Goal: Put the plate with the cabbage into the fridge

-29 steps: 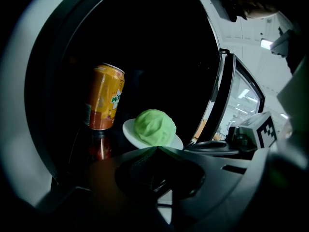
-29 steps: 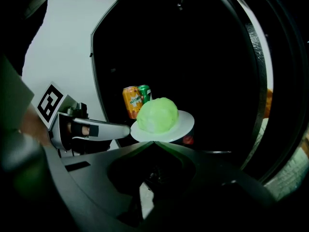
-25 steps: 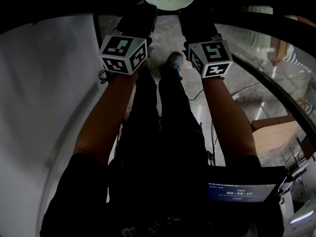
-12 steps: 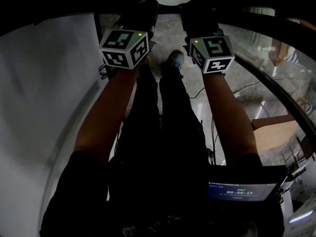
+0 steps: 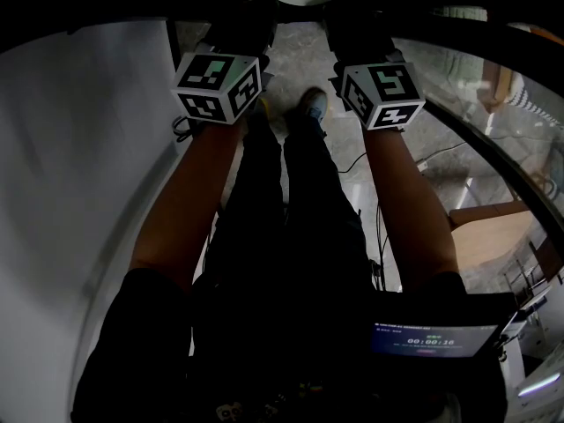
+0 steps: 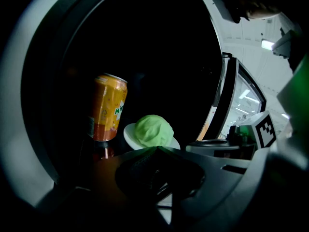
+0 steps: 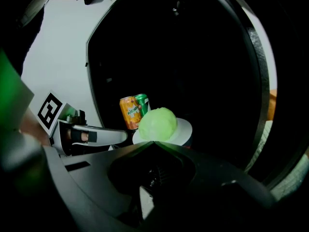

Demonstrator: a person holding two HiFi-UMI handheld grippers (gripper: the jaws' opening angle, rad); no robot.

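Plate (image 6: 128, 132) and cabbage (image 6: 153, 130) look smaller now, a bit farther from both tools. The plate sits in the dark fridge (image 6: 159, 57) beside the orange can (image 6: 107, 108), straight ahead, between the left gripper (image 6: 155, 149) and right gripper (image 7: 154, 144). Both have jaws closed together, tips near its rim.

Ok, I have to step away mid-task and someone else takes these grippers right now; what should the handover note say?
Left gripper: jaws shut on the plate rim. Right gripper: jaws shut on the same rim.
The plate, level, cabbage on it, is at the dark fridge opening, near an orange can and a green can.
Done: plate carried to the fridge. Left: set it on a shelf, open both jaws, withdraw.
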